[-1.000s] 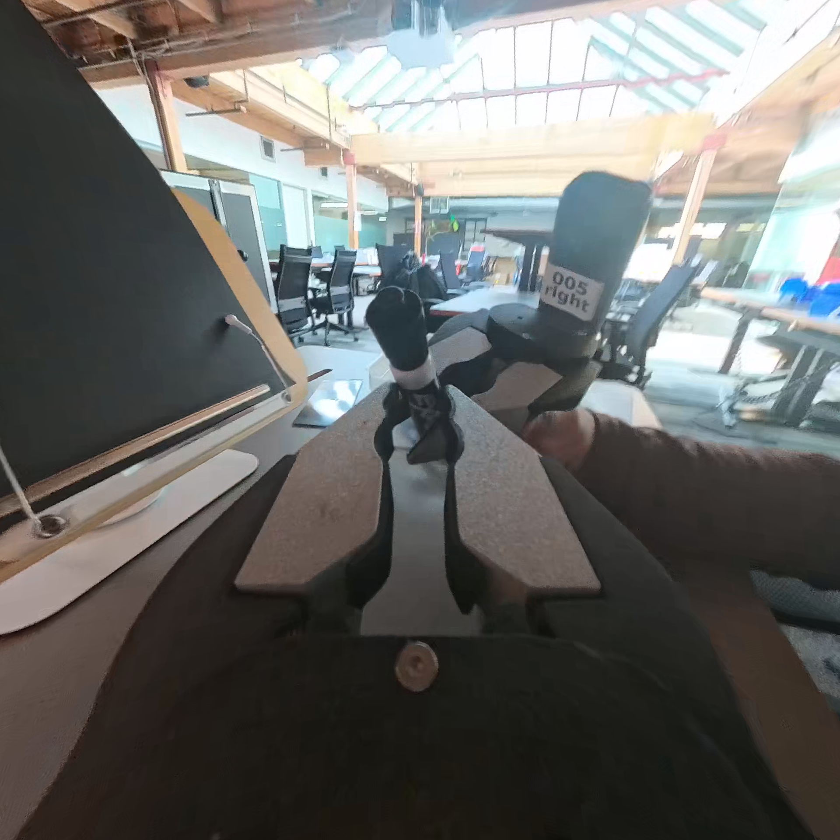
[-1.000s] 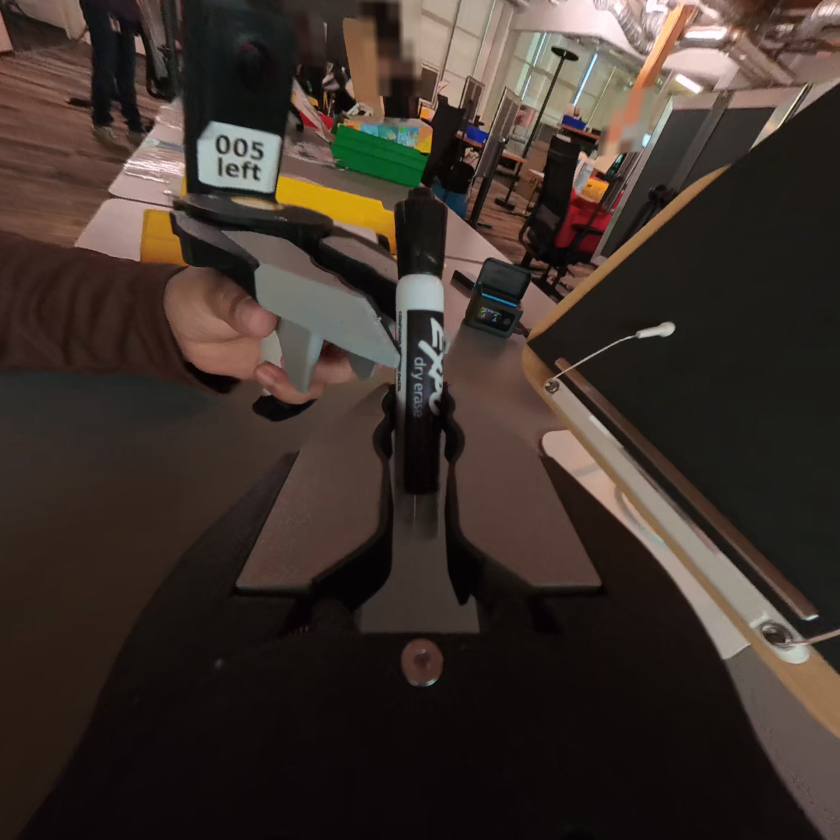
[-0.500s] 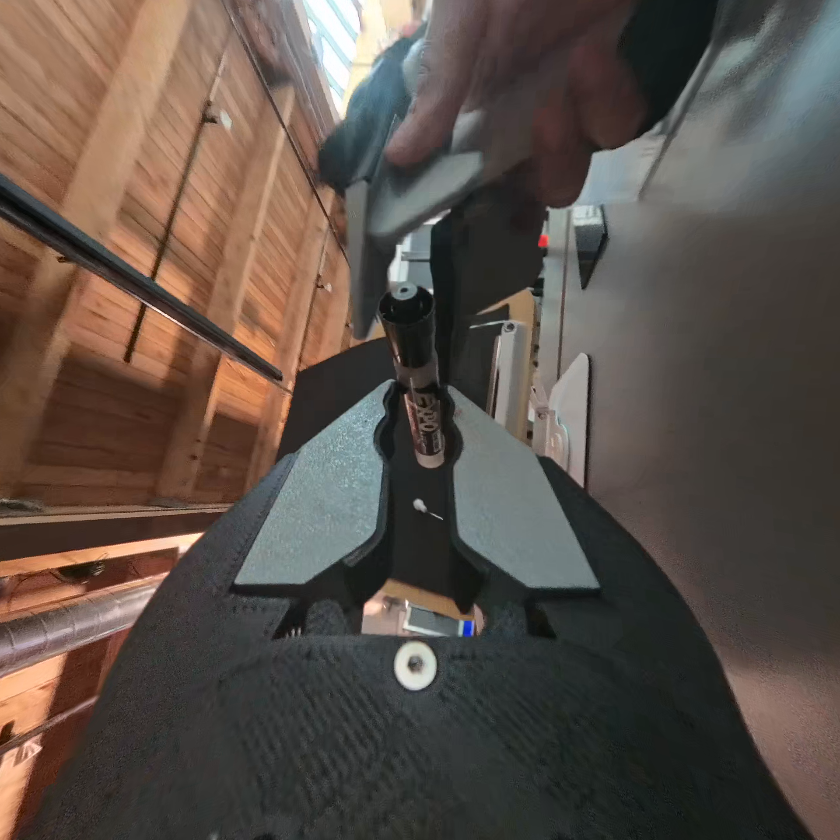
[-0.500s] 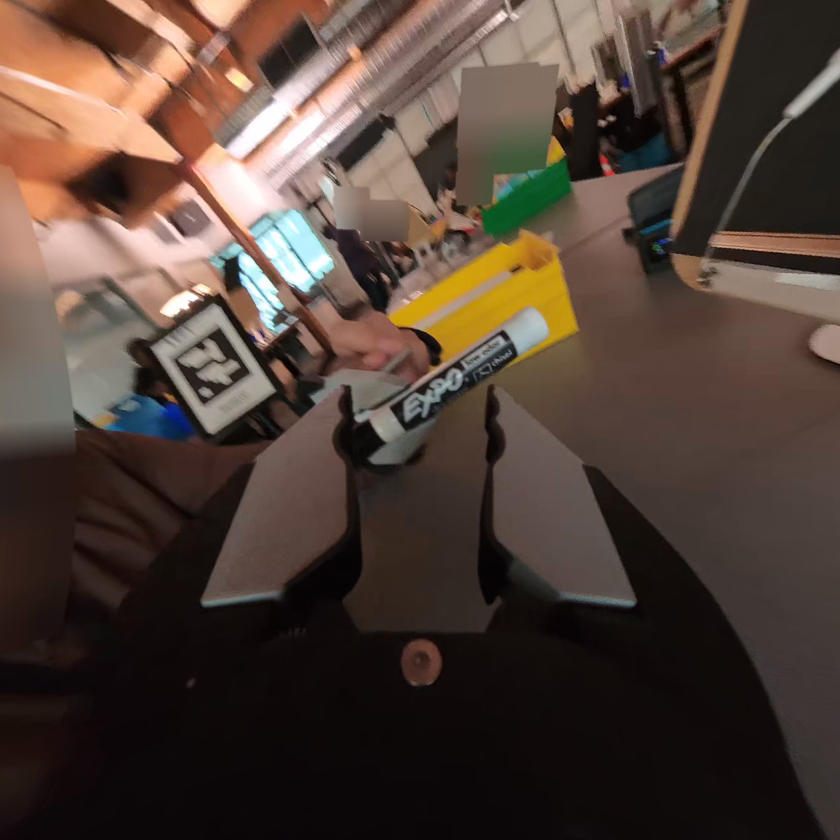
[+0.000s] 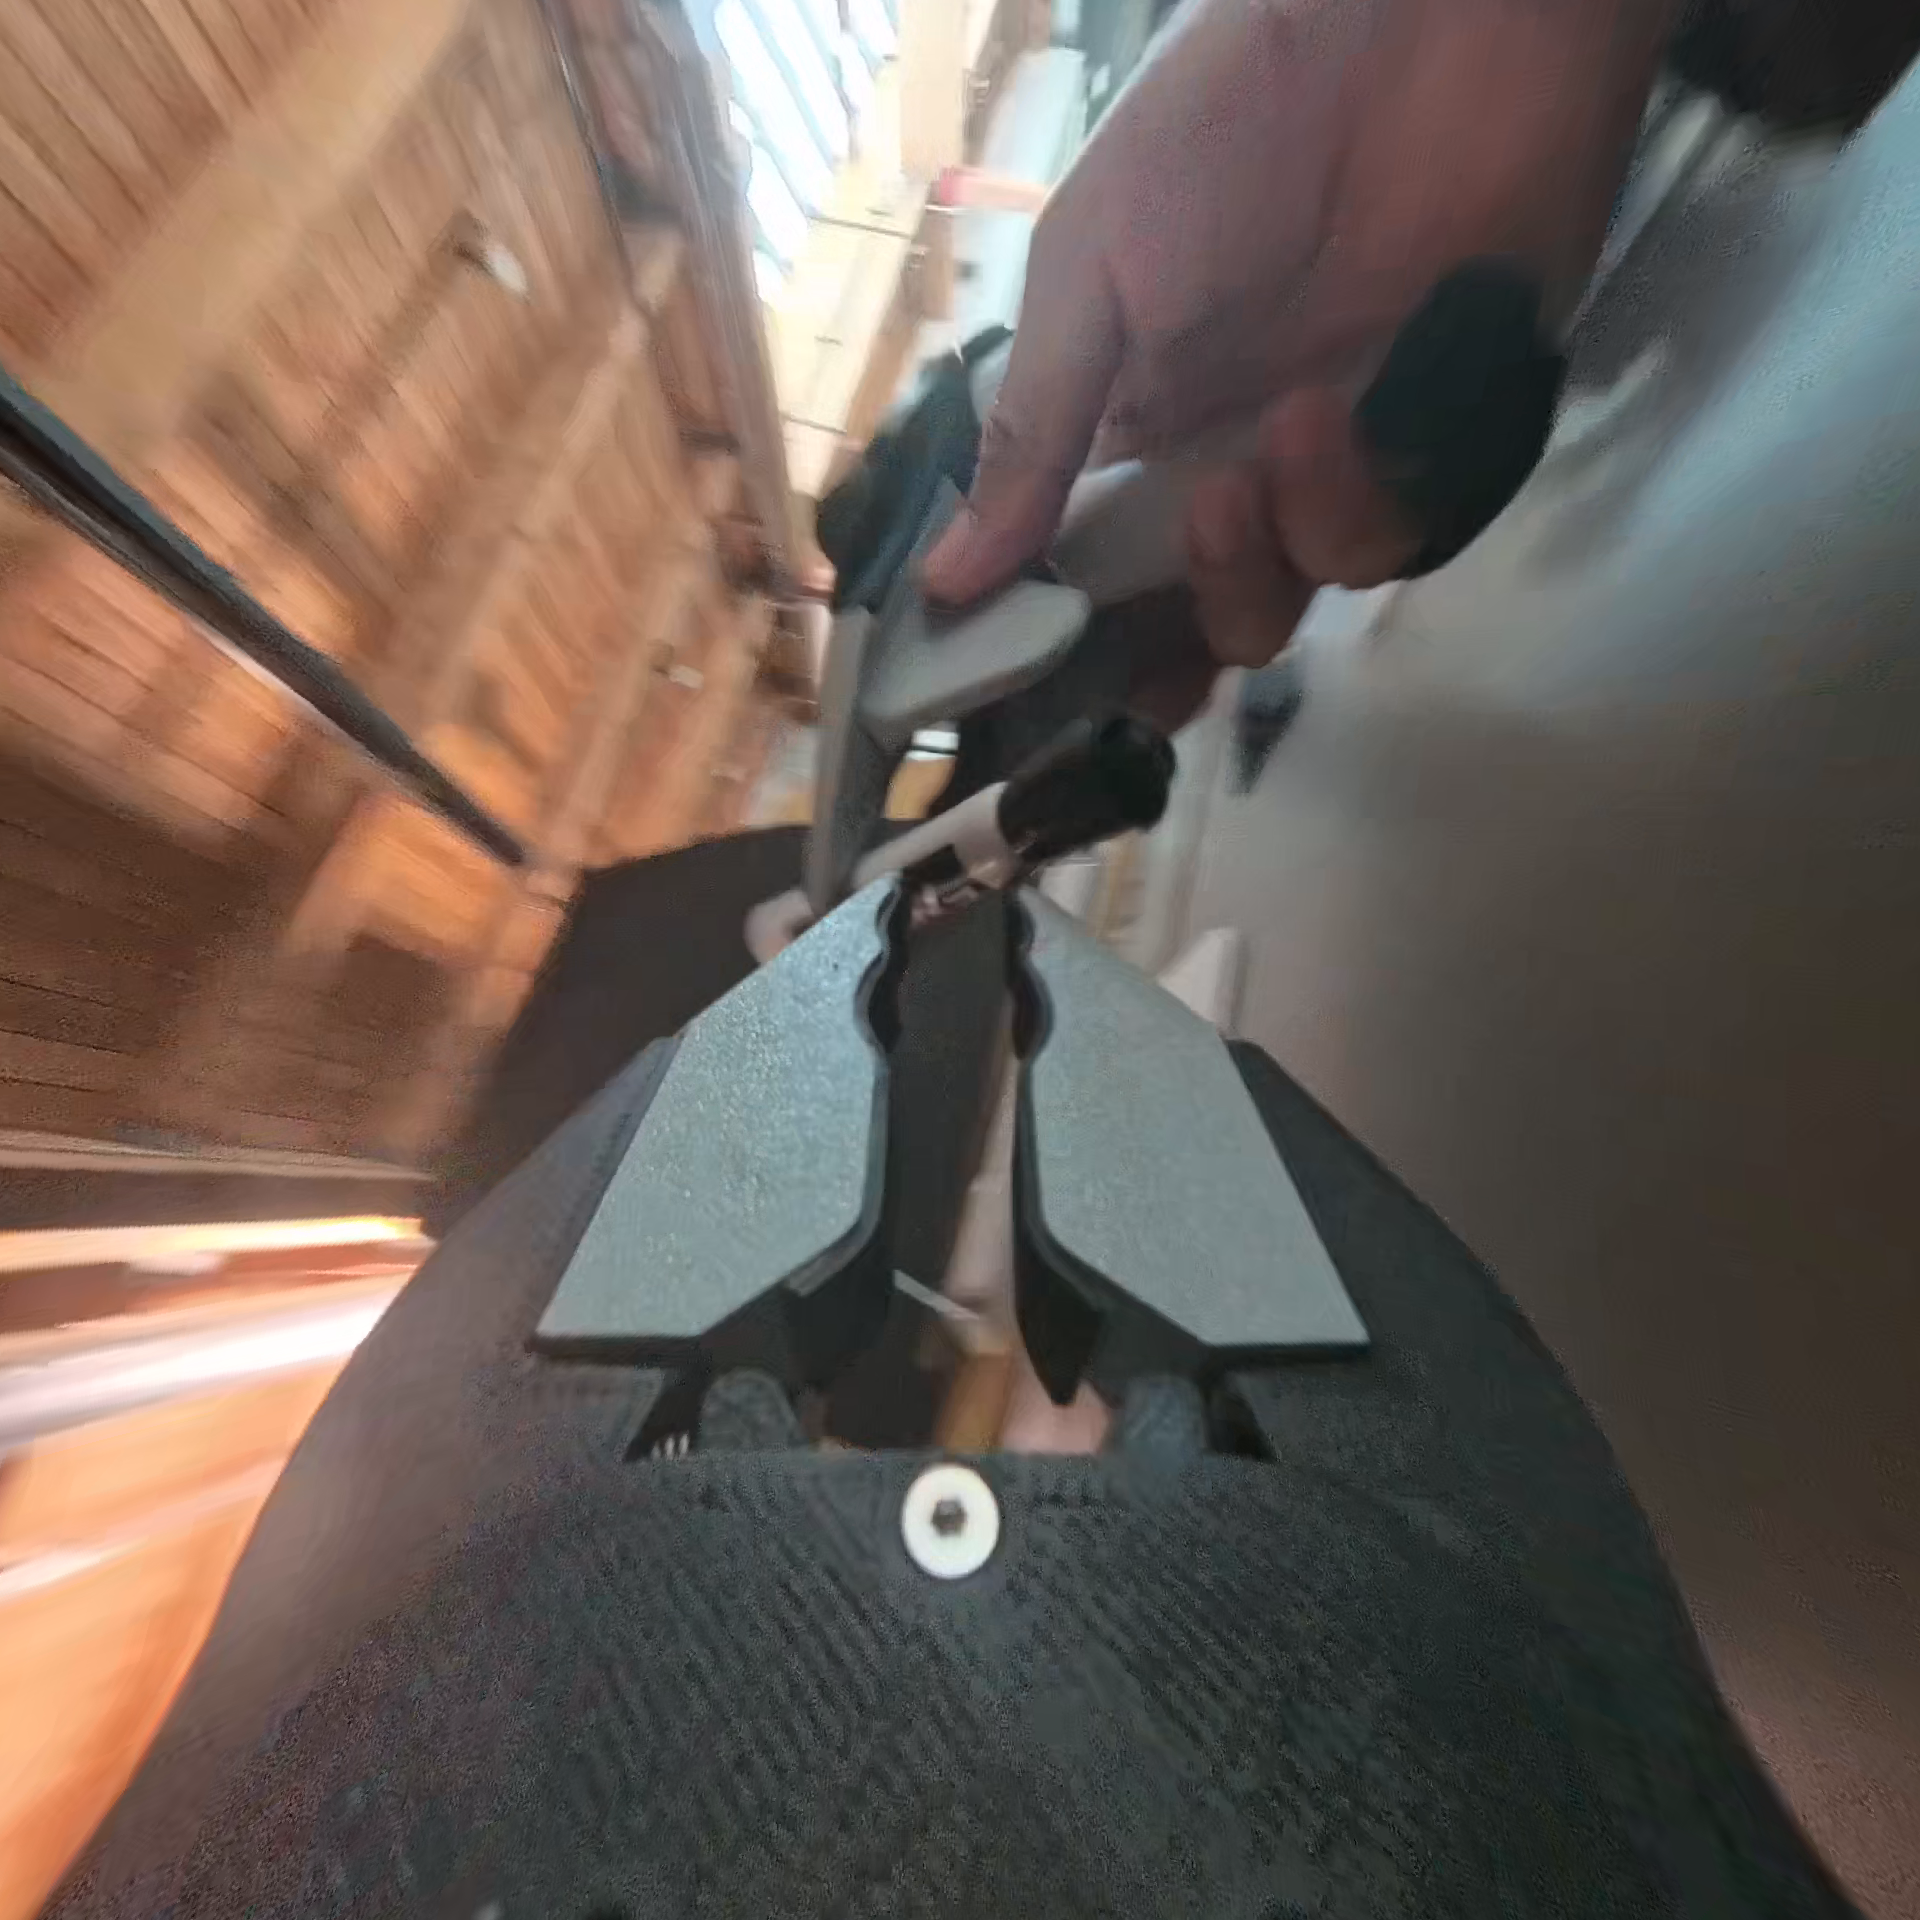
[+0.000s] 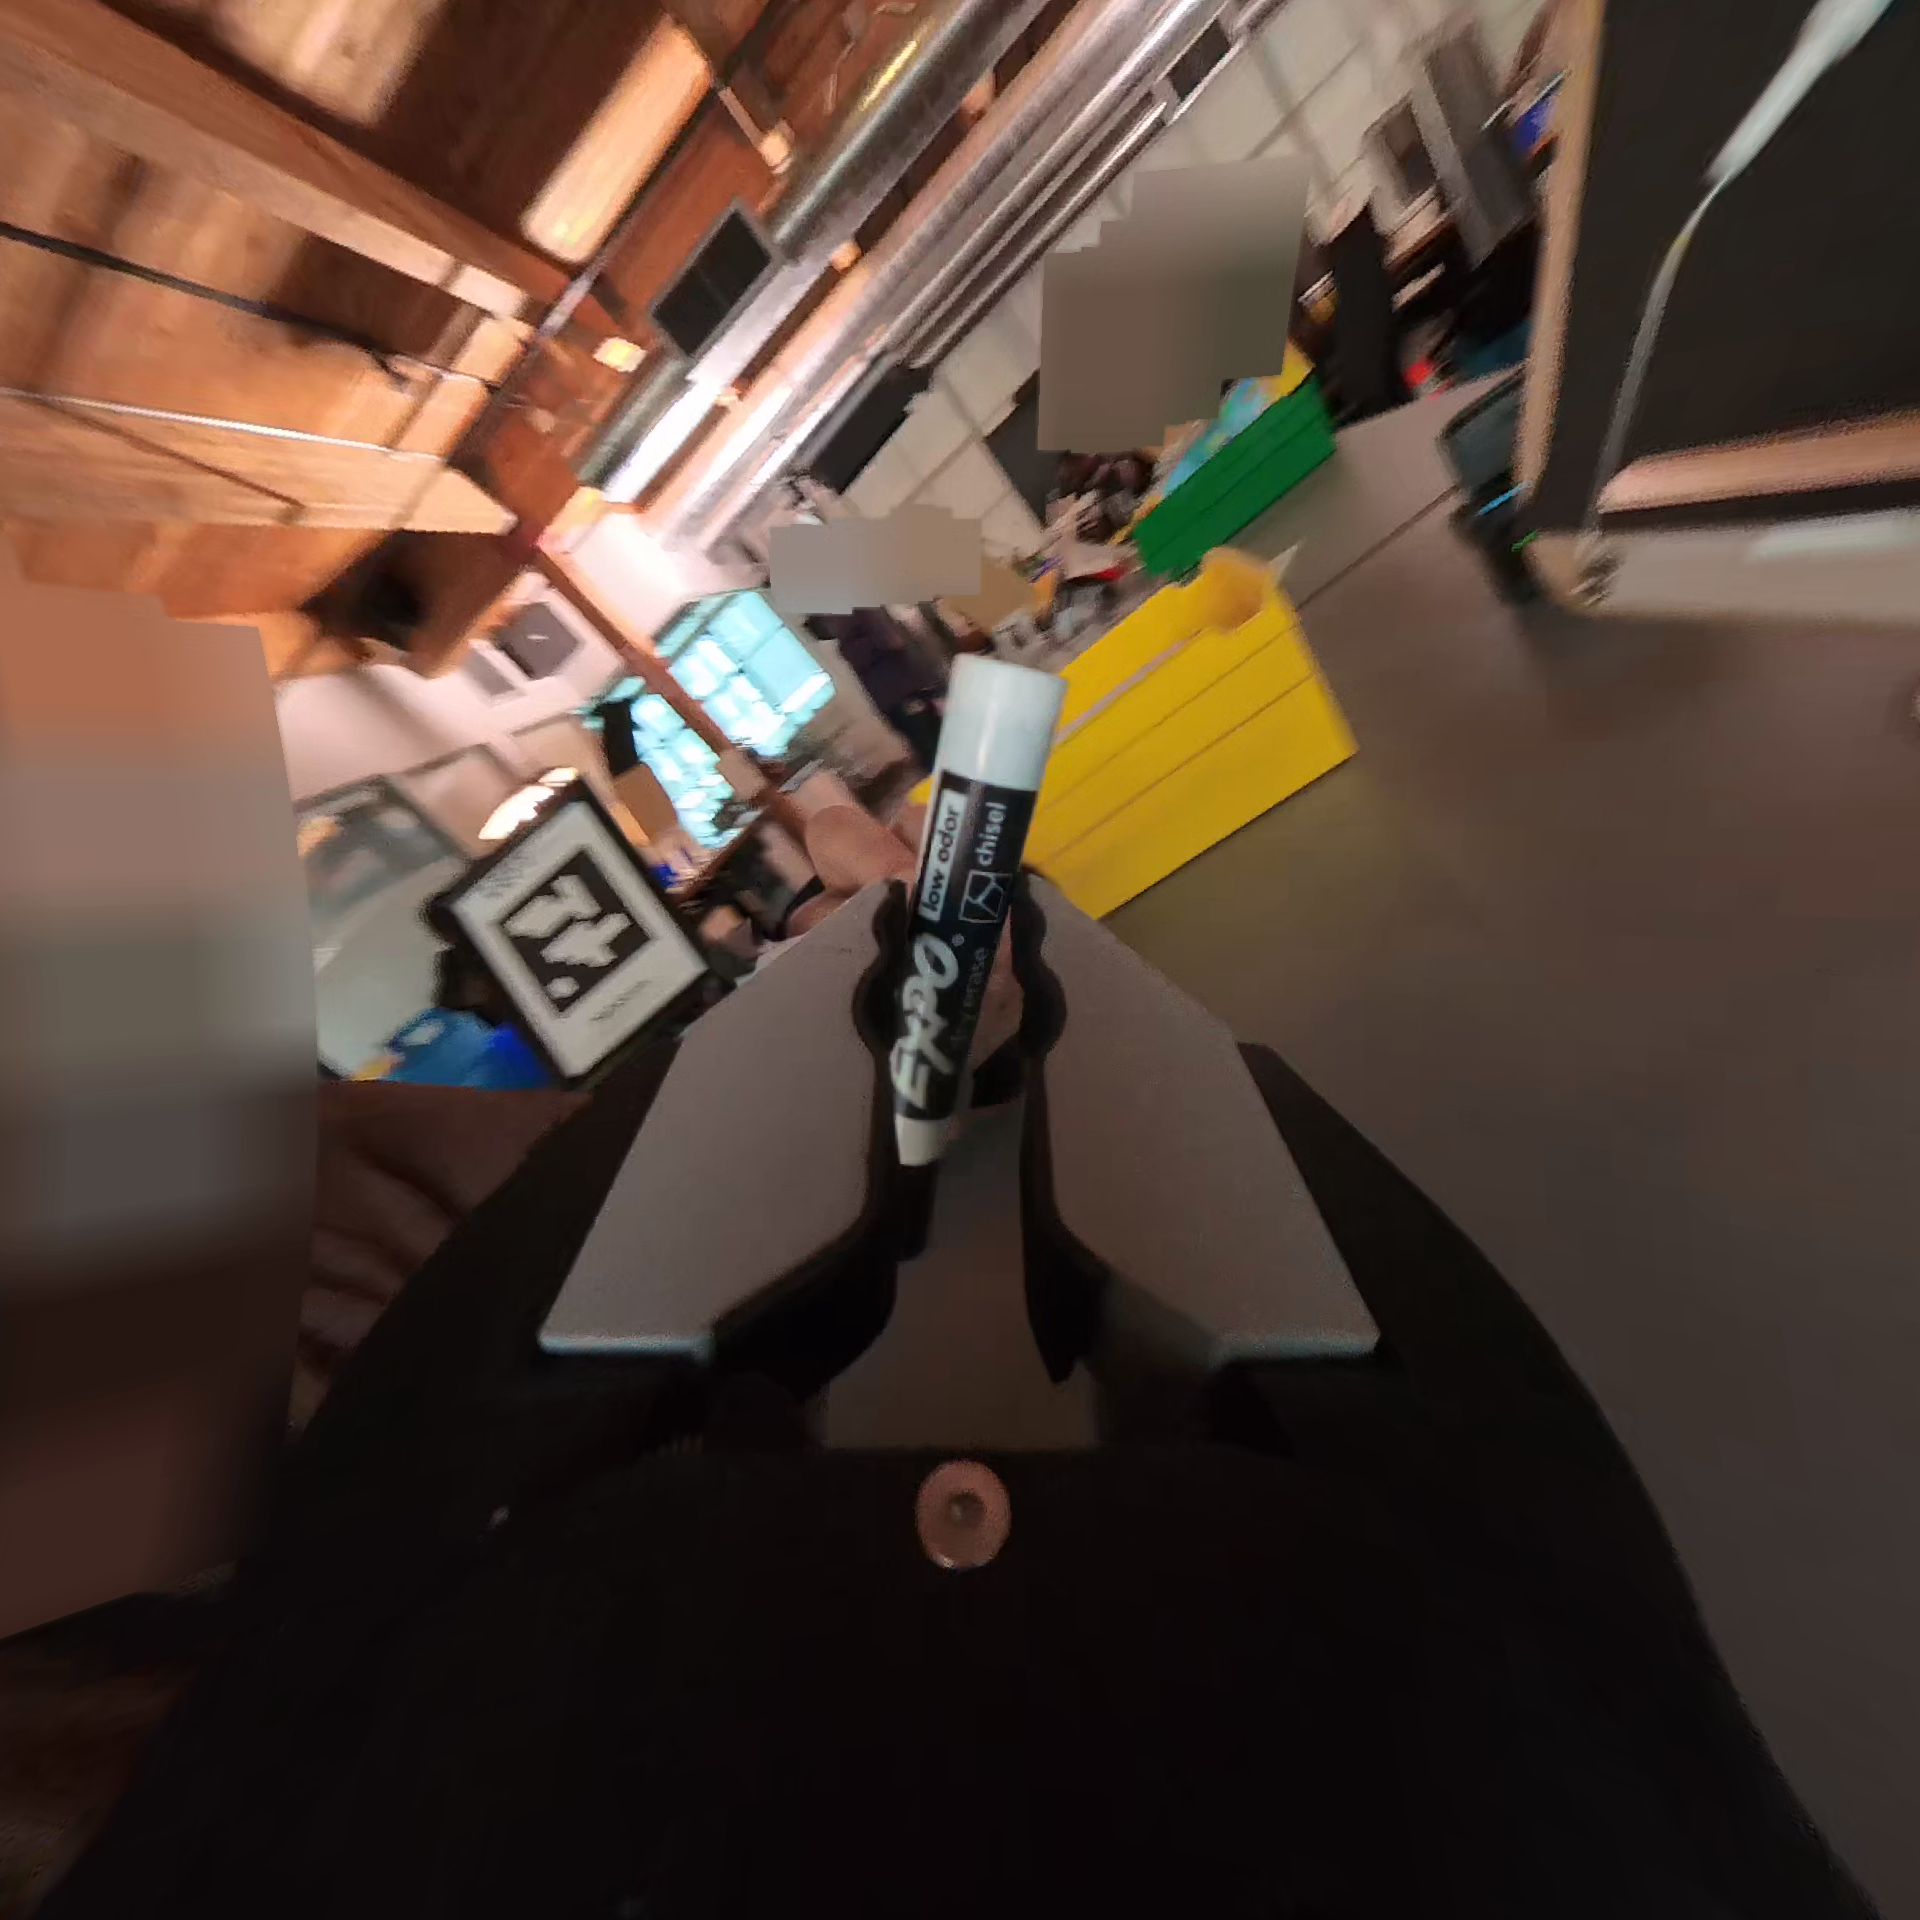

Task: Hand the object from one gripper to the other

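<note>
A dry-erase marker with a white barrel and a black cap (image 5: 1081, 790) lies crosswise at the very tips of my left gripper (image 5: 951, 904). The left jaws are narrow, and the barrel sits between their tips next to the cap. In the right wrist view, my right gripper (image 6: 956, 914) is shut on the marker (image 6: 977, 831), whose white end points away and up. The right gripper's grey fingers (image 5: 862, 748) and the hand holding it (image 5: 1247, 312) are just beyond my left tips. Both views are tilted and blurred.
A yellow bin (image 6: 1174, 748) and a green bin (image 6: 1236, 488) stand on the grey table (image 6: 1558, 935). A black board in a wooden frame (image 6: 1714, 260) is at the far right. A black-and-white tag (image 6: 566, 935) shows on the left. Wooden beams fill the upper left.
My right gripper, open half a second ago, has closed on the marker. The marker has turned crosswise in the left wrist view. Both grippers have kept tilting.
</note>
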`<state>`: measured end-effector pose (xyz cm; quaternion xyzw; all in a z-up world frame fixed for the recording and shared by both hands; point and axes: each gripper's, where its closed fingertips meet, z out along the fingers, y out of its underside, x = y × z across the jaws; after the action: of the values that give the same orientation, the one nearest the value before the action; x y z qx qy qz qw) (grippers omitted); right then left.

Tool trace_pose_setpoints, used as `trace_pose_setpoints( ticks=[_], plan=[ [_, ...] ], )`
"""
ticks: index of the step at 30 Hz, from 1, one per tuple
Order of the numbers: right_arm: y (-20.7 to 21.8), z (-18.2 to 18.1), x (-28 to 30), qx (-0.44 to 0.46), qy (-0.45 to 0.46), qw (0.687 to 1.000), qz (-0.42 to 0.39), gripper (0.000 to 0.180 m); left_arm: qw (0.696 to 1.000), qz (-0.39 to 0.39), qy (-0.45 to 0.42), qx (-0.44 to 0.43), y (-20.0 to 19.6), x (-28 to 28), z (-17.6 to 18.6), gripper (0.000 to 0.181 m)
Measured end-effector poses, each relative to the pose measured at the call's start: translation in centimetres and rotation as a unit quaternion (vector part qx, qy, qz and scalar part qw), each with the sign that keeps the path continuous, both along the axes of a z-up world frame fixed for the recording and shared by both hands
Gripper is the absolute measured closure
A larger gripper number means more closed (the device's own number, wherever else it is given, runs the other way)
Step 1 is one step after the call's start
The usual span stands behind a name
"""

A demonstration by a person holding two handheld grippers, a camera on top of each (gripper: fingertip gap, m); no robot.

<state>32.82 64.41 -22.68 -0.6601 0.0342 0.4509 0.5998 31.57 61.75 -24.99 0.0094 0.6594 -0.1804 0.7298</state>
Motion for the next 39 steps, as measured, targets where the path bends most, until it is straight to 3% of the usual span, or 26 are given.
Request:
trace_pose_setpoints(
  ticks=[1, 5, 9, 14, 16, 21, 24, 27, 29, 31, 35, 37, 39],
  plan=[
    [-0.1, 0.1, 0.8, 0.007, -0.030, 0.999, -0.031, 0.161, 0.997, -0.026, 0.050, -0.058, 0.1, 0.0, -0.7, 0.169],
    [-0.8, 1.9, 2.9, 0.055, -0.157, 0.975, -0.145, 0.162, 0.952, -0.055, 0.152, -0.260, 2.1, 0.5, -0.5, 0.169],
    [-1.8, 4.7, 2.4, 0.143, -0.249, 0.934, -0.211, 0.162, 0.873, -0.099, 0.226, -0.420, 2.2, 0.5, 0.6, 0.155],
    [-0.9, 4.7, 0.0, 0.166, -0.312, 0.910, -0.215, 0.163, 0.778, -0.166, 0.287, -0.533, 0.7, 0.3, 1.3, 0.138],
    [-0.4, 4.4, -1.1, 0.174, -0.309, 0.914, -0.196, 0.163, 0.762, -0.178, 0.295, -0.548, 0.5, 0.3, 1.2, 0.139],
    [0.3, 3.5, -2.7, 0.164, -0.299, 0.927, -0.157, 0.163, 0.787, -0.185, 0.278, -0.519, 0.5, 0.2, 1.3, 0.165],
    [0.3, 2.8, -0.8, 0.119, -0.249, 0.948, -0.157, 0.155, 0.832, -0.092, 0.268, -0.477, 3.1, 1.3, 0.1, 0.166],
    [-0.9, 3.9, 1.6, 0.124, -0.195, 0.957, -0.175, 0.145, 0.936, 0.084, 0.183, -0.289, 7.7, 2.2, -1.3, 0.166],
    [-1.1, 3.6, 3.1, 0.095, -0.195, 0.956, -0.199, 0.139, 0.970, 0.168, 0.125, -0.120, 9.3, 2.3, -1.6, 0.166],
    [-0.7, 2.4, 3.4, 0.058, -0.226, 0.951, -0.202, 0.128, 0.975, 0.200, 0.099, -0.007, 9.3, 2.5, -2.2, 0.166],
    [0.8, -1.4, 1.8, -0.026, -0.359, 0.917, -0.175, 0.122, 0.972, 0.200, 0.068, 0.103, 8.3, 2.9, -2.9, 0.166],
    [1.5, -3.6, 1.0, -0.065, -0.420, 0.891, -0.157, 0.126, 0.975, 0.174, 0.045, 0.133, 7.2, 2.6, -2.5, 0.166],
    [1.7, -5.8, 0.2, -0.100, -0.451, 0.879, -0.122, 0.145, 0.978, 0.135, 0.023, 0.158, 5.9, 2.1, -2.2, 0.166]
  ],
)
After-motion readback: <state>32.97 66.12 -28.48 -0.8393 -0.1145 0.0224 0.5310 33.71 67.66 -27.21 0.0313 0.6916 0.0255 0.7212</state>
